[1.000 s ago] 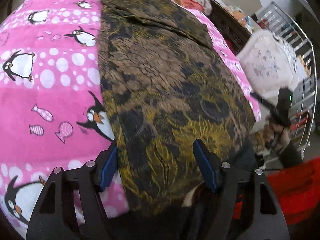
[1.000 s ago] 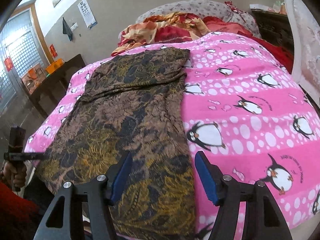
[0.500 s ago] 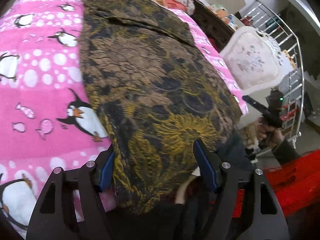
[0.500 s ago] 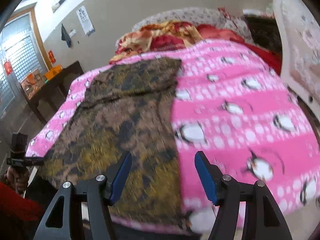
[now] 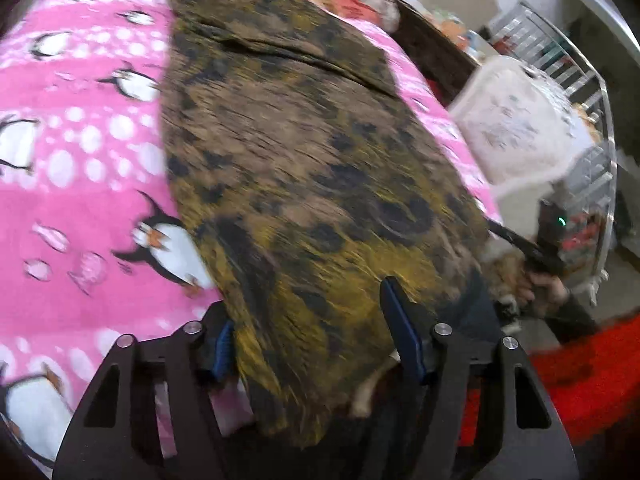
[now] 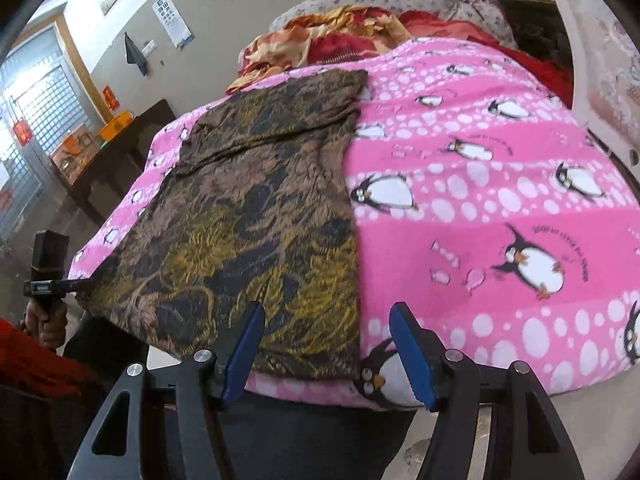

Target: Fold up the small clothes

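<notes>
A brown, black and yellow patterned garment (image 5: 304, 184) lies flat and lengthwise on a pink penguin blanket (image 5: 80, 152). It also shows in the right wrist view (image 6: 256, 220). My left gripper (image 5: 308, 332) is open, its blue pads astride the garment's near left corner at the bed's edge. My right gripper (image 6: 328, 348) is open, just in front of the garment's near right corner. Each gripper appears in the other's view: the right one (image 5: 536, 248) and the left one (image 6: 48, 280).
The pink blanket (image 6: 480, 200) covers the bed. Crumpled red and orange bedding (image 6: 340, 36) lies at the far end. A white cushioned chair (image 5: 520, 128) and a metal railing (image 5: 592, 120) stand right of the bed. A dark side table (image 6: 108, 160) stands at its left.
Both grippers have drawn back and down toward the near edge of the bed. The garment has not moved. Both stay open.
</notes>
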`<state>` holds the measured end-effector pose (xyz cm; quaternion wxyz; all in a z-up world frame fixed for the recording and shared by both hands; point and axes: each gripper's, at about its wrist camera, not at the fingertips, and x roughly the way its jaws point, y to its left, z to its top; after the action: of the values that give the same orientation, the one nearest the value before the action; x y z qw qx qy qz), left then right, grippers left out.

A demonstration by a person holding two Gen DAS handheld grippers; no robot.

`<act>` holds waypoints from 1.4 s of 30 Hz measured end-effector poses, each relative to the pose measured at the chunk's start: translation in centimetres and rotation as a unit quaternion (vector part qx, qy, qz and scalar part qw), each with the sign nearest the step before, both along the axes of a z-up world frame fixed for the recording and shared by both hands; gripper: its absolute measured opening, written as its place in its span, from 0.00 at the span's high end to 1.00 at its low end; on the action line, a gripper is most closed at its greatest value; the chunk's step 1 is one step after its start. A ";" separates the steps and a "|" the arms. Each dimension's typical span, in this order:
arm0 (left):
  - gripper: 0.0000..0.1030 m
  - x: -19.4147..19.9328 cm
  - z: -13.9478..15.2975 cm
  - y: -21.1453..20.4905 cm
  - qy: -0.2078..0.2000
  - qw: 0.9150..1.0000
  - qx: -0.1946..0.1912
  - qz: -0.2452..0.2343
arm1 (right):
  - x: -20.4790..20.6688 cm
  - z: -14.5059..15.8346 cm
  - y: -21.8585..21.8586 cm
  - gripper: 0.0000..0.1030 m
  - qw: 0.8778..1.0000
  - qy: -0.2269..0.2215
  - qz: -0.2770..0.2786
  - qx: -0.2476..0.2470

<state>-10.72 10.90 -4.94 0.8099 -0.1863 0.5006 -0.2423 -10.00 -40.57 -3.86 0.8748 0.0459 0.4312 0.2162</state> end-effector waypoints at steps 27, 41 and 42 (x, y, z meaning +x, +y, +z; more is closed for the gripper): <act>0.97 -0.8 2.5 0.2 -0.046 0.991 0.075 0.104 | 1.9 -0.4 -0.1 0.96 0.979 0.004 0.118 0.166; 0.97 -8.3 12.9 1.8 -0.150 0.984 0.000 0.095 | -5.1 12.5 -3.1 0.97 0.937 -0.156 0.128 0.285; 0.97 -8.7 13.4 1.8 -0.155 0.984 -0.004 0.092 | -5.5 13.2 -3.5 0.97 0.937 -0.162 0.128 0.281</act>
<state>-19.45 12.69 8.49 0.8957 -0.1951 0.3489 -0.1950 -15.49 -44.11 9.35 0.8490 0.1987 0.2080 0.4432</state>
